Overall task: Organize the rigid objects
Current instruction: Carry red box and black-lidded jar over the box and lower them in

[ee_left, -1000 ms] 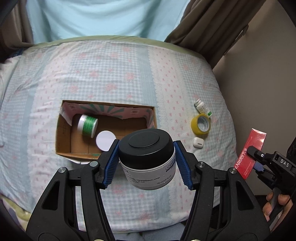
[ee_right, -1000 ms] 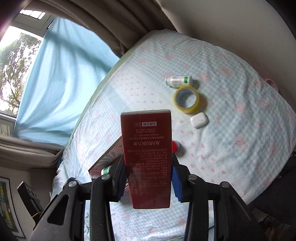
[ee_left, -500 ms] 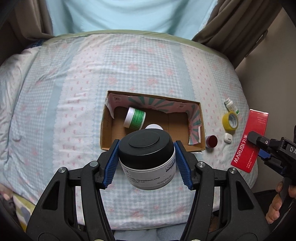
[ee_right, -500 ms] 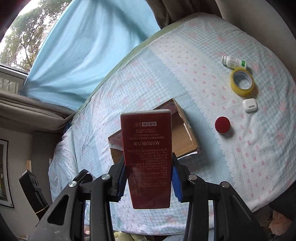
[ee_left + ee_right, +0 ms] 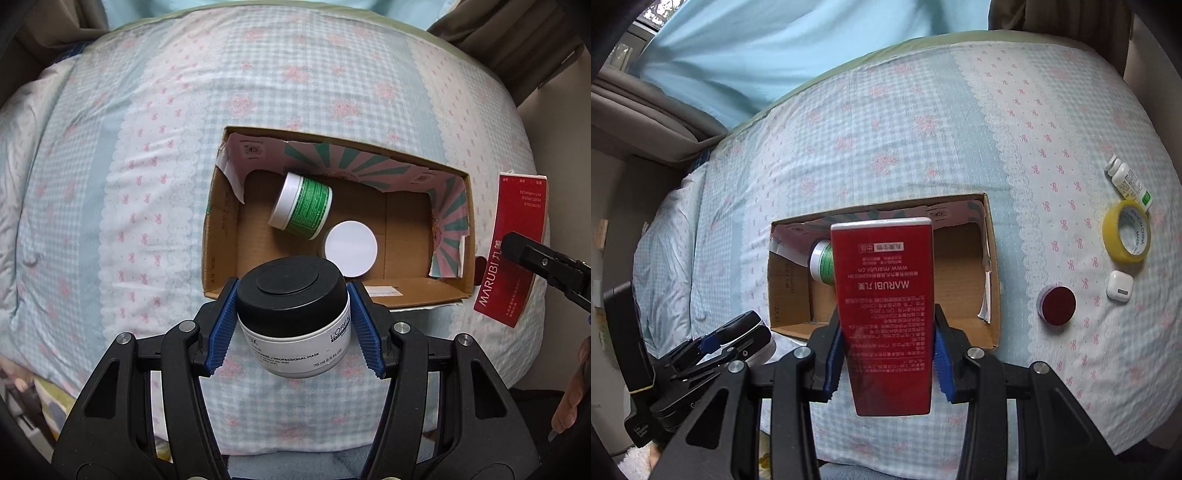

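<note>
My left tongs [image 5: 293, 325] are clamped on one black-lidded white jar [image 5: 293, 314], above the near wall of one cardboard box [image 5: 221, 236] on the bed [image 5: 110, 147]. My right tongs [image 5: 886, 349] are clamped on one red carton [image 5: 884, 314]. The box holds two items: one green-labelled jar [image 5: 304, 210] and one white lid [image 5: 351, 248]. Right of it lie one red-capped pot [image 5: 1057, 305], one tape roll [image 5: 1126, 232], one white case [image 5: 1120, 287] and one small bottle [image 5: 1126, 181]. Compared with a second ago, the box appears larger and more central in both views.
</note>
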{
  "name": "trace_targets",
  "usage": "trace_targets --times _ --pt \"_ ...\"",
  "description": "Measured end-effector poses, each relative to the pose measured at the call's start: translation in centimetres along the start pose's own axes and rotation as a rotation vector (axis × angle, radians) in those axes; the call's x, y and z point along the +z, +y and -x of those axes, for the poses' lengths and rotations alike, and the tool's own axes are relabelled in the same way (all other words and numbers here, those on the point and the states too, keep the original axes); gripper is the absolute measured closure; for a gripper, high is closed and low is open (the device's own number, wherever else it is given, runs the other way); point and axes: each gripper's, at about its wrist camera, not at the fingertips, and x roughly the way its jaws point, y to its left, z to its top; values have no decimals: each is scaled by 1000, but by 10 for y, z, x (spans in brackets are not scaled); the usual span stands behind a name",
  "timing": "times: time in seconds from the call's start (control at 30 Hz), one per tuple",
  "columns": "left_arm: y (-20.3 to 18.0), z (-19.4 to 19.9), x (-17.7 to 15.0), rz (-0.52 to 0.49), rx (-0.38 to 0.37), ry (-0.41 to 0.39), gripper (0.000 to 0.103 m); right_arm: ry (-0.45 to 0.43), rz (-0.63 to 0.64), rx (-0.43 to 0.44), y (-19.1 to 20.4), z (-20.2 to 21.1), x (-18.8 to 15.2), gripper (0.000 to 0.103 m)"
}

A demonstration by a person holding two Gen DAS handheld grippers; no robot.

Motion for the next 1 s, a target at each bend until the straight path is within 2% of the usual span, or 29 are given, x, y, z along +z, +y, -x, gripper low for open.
trace_targets --times 0.17,0.57,0.77,1.0 --pt "-1 -34 12 -48 43 71 48 63 23 -35 -3 -37 15 65" --pt "-10 -103 27 -203 120 171 48 185 108 -136 -3 -115 28 65" --pt "-22 -117 25 -299 171 187 48 202 157 -164 1 -129 28 65" --pt "-37 -108 26 -367 188 138 47 214 153 -159 0 -134 30 64"
